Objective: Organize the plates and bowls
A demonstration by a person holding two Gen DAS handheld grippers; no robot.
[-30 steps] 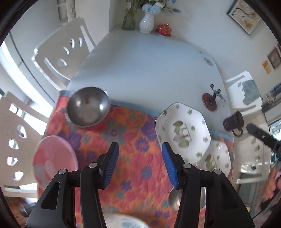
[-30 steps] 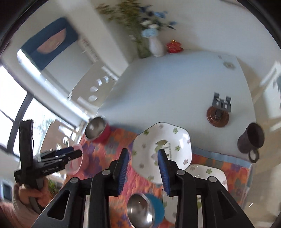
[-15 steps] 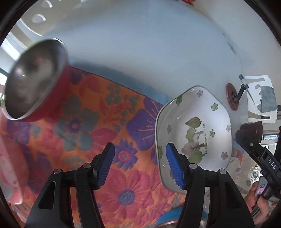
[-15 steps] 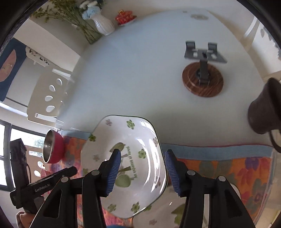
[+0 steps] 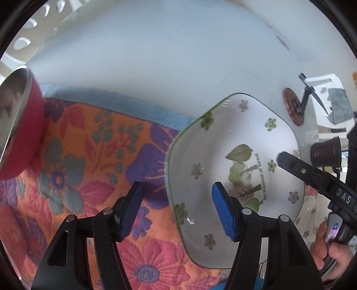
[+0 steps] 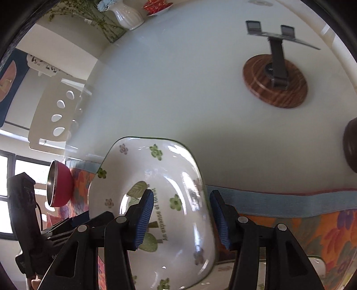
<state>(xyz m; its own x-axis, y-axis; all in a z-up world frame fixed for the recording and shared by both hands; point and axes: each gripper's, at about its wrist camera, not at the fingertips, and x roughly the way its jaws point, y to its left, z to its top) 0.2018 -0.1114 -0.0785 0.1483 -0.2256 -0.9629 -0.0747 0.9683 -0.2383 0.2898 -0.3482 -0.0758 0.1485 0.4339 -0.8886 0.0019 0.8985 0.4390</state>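
A white six-sided bowl (image 5: 236,169) with green leaf and flower print sits on the floral placemat (image 5: 89,169); it also shows in the right wrist view (image 6: 160,191). My left gripper (image 5: 176,209) is open and straddles the bowl's left rim, one finger outside, one inside. My right gripper (image 6: 180,220) is open and straddles the bowl's right rim the same way. A second patterned dish (image 6: 223,274) lies partly under the bowl. A steel bowl with a red outside (image 5: 20,133) stands at the mat's far left, also in the right wrist view (image 6: 59,187).
A wooden-based phone stand (image 6: 275,82) and a dark mug (image 5: 325,151) stand on the white table (image 6: 178,89) beyond the mat. A white vase (image 6: 128,14) and a red dish (image 6: 156,5) are at the far end. White chairs (image 6: 58,111) flank the table.
Both grippers have dropped down and closed in on the patterned bowl from opposite sides; each now has a finger inside its rim. Both have stayed open.
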